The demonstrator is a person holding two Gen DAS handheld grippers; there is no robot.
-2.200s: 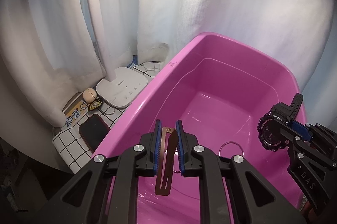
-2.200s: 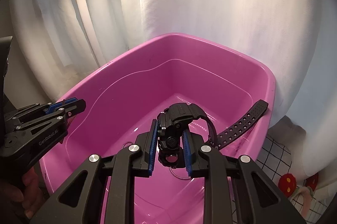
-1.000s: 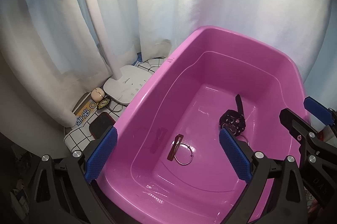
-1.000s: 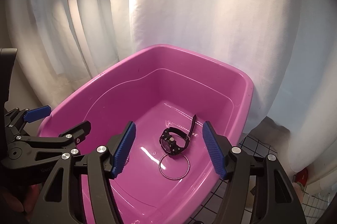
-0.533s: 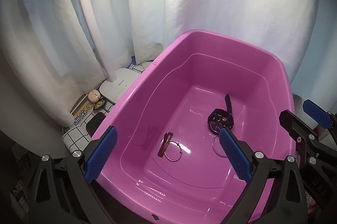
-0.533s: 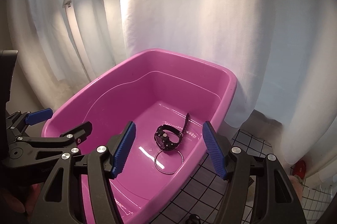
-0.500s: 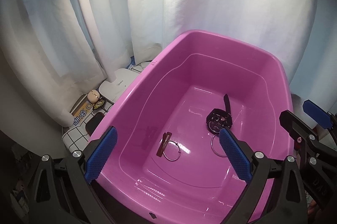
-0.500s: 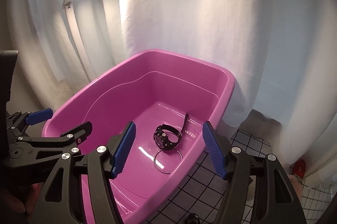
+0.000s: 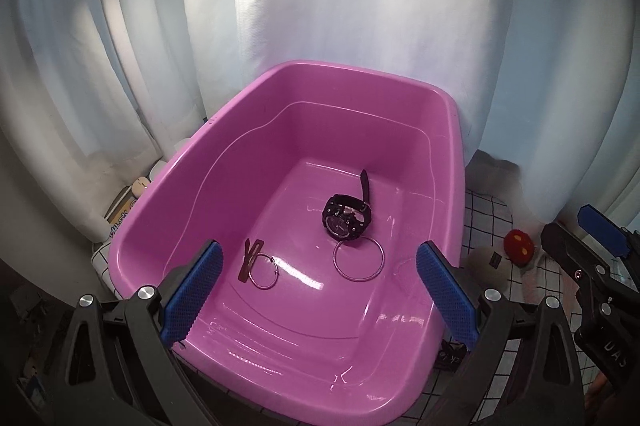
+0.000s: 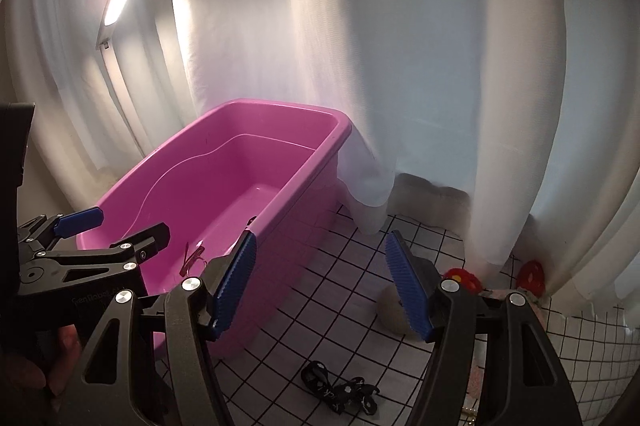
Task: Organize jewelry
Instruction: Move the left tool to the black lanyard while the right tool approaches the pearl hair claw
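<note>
The left claw is standing wide over the near end of the pink tub, with nothing between its blue pads. The right claw is also gaping wide and holding nothing, hanging over the checked worktop just beside the tub. Inside the tub a black watch is lying on the floor, a large ring touching its near side. A smaller ring and a brown clip are resting together to the left, apart from the watch.
</note>
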